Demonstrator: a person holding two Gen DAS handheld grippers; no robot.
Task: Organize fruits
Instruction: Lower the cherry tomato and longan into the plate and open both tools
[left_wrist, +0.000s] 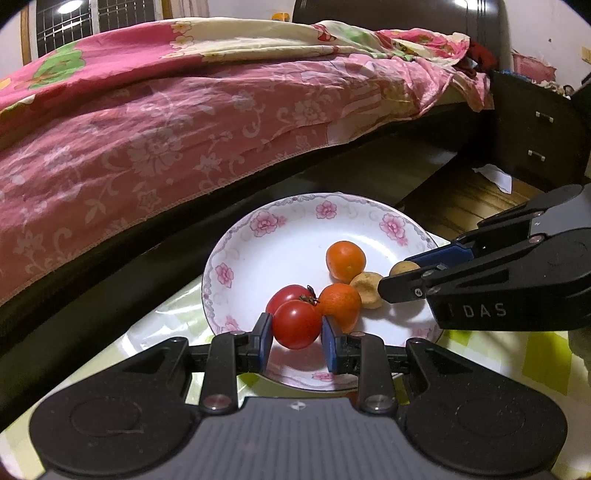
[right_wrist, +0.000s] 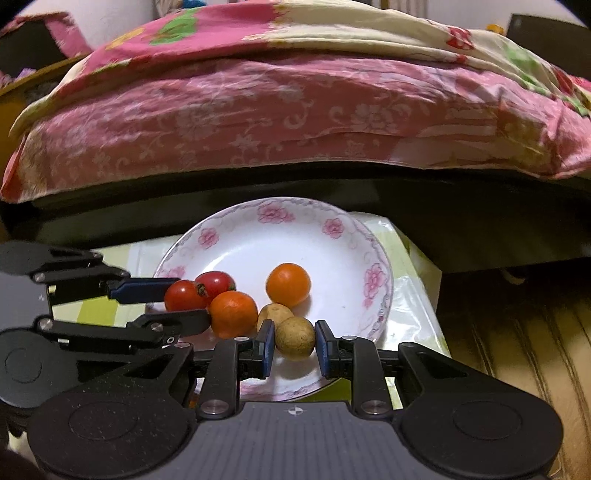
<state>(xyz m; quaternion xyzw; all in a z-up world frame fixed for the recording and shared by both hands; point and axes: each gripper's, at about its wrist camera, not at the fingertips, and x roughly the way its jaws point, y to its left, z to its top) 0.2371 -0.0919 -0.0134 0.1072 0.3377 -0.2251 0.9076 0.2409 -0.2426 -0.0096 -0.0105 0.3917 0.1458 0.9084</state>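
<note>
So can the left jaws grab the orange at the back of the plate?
Probably not right away. The left gripper is around a tomato, and the nearer orange sits before the far orange.

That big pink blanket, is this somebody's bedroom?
Most likely a bedroom. The pink floral blanket covers a bed, a dark drawer cabinet stands beside it, and the flowered plate of fruit sits on a low table close by.
</note>
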